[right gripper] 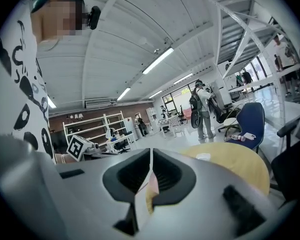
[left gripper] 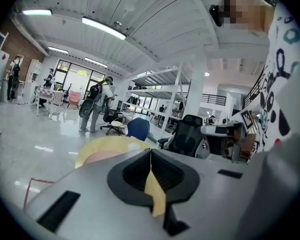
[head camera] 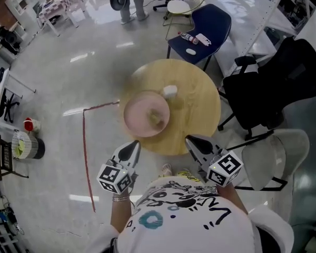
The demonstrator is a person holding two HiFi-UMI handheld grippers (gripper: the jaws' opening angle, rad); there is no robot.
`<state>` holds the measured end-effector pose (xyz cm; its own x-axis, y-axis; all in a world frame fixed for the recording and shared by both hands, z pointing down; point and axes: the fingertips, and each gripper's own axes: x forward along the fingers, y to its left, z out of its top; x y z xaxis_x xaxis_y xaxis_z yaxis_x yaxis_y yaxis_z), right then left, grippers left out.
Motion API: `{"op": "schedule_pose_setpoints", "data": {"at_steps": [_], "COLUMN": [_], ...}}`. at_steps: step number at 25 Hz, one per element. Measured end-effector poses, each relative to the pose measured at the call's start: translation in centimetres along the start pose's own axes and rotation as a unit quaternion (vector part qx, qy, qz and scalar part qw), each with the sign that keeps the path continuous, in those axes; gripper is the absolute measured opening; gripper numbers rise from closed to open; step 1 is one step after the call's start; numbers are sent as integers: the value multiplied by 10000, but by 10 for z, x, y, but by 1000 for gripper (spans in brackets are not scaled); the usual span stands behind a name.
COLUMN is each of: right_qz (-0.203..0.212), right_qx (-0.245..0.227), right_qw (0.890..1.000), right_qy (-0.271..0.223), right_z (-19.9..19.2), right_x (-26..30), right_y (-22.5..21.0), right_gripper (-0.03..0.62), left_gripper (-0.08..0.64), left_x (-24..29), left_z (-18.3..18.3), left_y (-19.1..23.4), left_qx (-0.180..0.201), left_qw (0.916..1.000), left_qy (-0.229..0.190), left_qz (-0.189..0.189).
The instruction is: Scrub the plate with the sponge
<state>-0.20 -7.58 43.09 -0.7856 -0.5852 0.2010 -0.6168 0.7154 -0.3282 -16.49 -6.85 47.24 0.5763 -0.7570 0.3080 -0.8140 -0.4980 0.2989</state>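
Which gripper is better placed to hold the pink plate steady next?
Probably the left gripper: the plate sits on the left side of the table, just ahead of it. The right gripper points at bare wood. Both are shut and empty.

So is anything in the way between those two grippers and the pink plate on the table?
Nothing visible. The left gripper and right gripper hang by the table's near edge, with only bare wood between them and the plate. A small white object sits beyond the plate, out of the way.
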Motion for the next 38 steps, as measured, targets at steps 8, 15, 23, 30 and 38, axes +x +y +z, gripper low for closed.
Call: {"op": "schedule_pose_setpoints", "data": {"at_steps": [8,15,23,30,38], "right_qz": [-5,180,320,282,782], "right_qx": [91,89,108,113,-5], "right_qw": [9997,9989,9978,9964,9788], "right_qy": [236,415,572,791,1893], "right_z": [-2,6,12,8,-69], "right_x": [8,22,34,38,61], "right_y": [-30,-57,-95,-121,-123], "right_gripper": [30,31,31,29,34], "left_gripper": [17,18,156,70,38], "left_x": [27,53,94,107,104], "left_z": [-38,-94,-128,-146,-166], "left_y": [63,171,223,214,156], "left_qx": [-371,-824,-1246,-1583,-2288], "left_qw": [9931,9602,9356,9277,9191], "left_qy": [412,1077,1877,2180,1859], "left_qz": [1037,2440,2717,2583,2615]}}
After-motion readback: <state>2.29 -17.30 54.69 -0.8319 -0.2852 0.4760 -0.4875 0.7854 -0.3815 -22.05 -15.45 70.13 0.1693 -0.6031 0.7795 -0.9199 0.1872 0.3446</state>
